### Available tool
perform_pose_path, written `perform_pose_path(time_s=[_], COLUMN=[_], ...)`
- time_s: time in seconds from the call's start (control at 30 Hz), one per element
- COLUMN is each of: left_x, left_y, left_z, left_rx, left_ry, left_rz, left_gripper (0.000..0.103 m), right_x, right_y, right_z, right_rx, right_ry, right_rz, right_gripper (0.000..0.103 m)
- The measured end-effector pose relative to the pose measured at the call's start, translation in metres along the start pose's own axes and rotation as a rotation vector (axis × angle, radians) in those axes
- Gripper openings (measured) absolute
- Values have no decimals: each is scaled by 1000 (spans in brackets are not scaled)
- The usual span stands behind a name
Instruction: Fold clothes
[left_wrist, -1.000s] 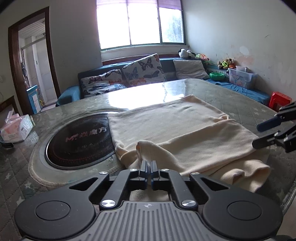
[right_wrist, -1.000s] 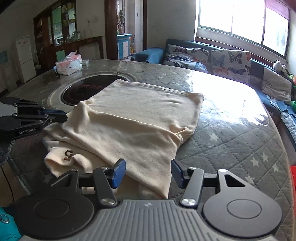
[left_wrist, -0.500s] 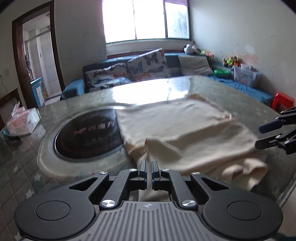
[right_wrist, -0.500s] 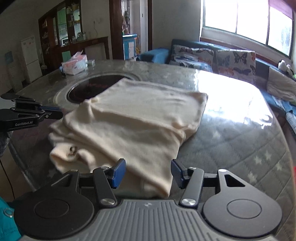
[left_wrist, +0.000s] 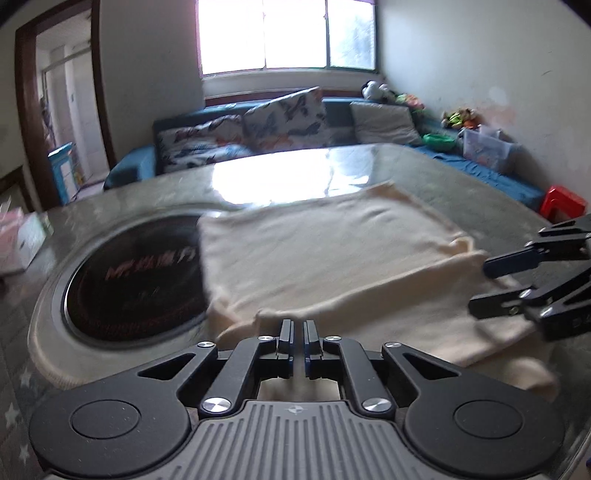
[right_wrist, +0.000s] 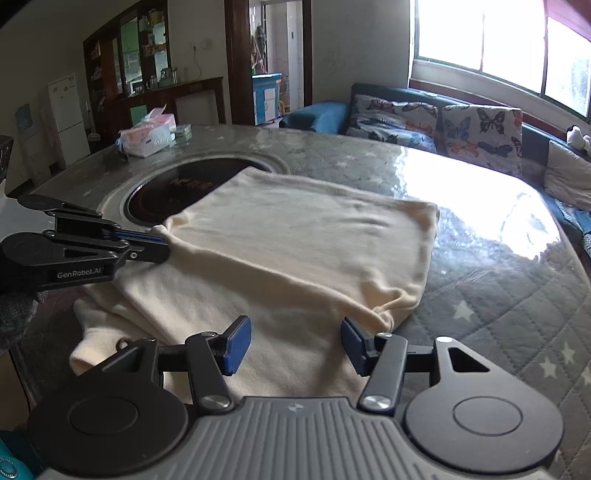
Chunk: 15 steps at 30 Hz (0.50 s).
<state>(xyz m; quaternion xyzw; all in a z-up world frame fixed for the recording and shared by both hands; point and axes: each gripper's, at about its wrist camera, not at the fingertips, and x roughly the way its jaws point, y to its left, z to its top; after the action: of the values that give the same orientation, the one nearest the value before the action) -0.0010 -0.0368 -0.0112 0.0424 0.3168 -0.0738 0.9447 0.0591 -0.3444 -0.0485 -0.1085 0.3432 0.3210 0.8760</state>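
Note:
A cream garment (left_wrist: 332, 251) lies folded flat on the quilted table (right_wrist: 498, 295), with one edge over the round black hob (left_wrist: 136, 277). My left gripper (left_wrist: 298, 325) is shut, its tips pinching the near-left corner of the garment's upper fold. In the right wrist view that corner looks pulled taut at the left gripper (right_wrist: 162, 245). My right gripper (right_wrist: 295, 338) stands open just above the garment (right_wrist: 295, 229), and the fold's near-right corner sits by its right finger. It also shows at the right edge of the left wrist view, where the right gripper (left_wrist: 480, 288) hovers over the cloth.
A pink tissue box (right_wrist: 147, 136) stands on the far left of the table beyond the hob (right_wrist: 177, 188). A blue sofa with butterfly cushions (left_wrist: 258, 129) runs behind the table under the window. A red stool (left_wrist: 561, 201) stands to the right.
Both grippers have moved forward over the garment, so it fills more of each view. The left gripper's jaws now show a thin slit. The right gripper's gap is unchanged.

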Motion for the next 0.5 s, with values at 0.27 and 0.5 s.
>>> perform_pose_path(time_s=[0.27,0.5], left_x=[-13,-7], left_y=[0,4], left_z=[5,0], left_rx=[18,13], left_ry=[-49,-15], left_rz=[-43,-29], left_gripper=[7,7], right_x=[-1,5], right_y=[-2,21], right_z=[5,10], right_rx=[-3,-63], right_ry=[-15,-19], right_rz=[8,51], right_gripper=[55,55])
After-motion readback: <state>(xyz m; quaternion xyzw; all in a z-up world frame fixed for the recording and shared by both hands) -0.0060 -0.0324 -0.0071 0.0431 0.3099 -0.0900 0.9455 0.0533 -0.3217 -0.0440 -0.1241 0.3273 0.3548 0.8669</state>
